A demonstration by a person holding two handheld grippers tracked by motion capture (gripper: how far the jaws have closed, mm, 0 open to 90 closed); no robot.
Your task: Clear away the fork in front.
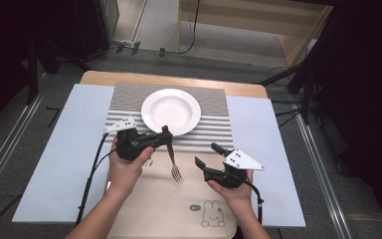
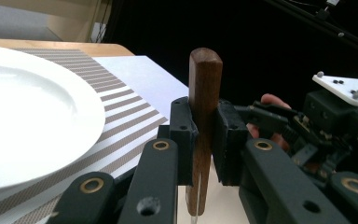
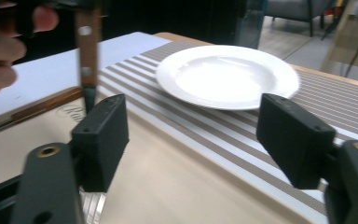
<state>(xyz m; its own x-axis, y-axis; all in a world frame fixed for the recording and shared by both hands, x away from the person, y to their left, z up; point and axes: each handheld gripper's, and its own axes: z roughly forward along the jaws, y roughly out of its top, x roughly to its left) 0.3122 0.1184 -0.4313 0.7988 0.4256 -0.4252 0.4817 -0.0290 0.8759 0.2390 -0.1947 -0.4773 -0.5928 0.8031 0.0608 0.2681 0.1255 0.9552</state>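
The left gripper (image 1: pixel 165 138) clamps the fork (image 1: pixel 171 155) by its wooden handle, tines hanging down; the right gripper (image 1: pixel 206 155) stands open beside it, freeing the fork for placing near the plate (image 1: pixel 171 111).

Both forearms are bare, with no sleeve showing, and each hand wraps a black hand-held gripper. The left gripper (image 1: pixel 165 138) has chunky matte-black linkage arms pinned with brass-coloured rivets, squared black pads (image 2: pixel 183 122) and a pale three-cornered plate on top dotted with small dark screws; a black cable trails from its body back along the forearm. The right gripper (image 1: pixel 208 154) is of the same build, with blocky black pads (image 3: pixel 100 135), a brass rivet in each link, a larger white three-cornered plate and its own black cable.
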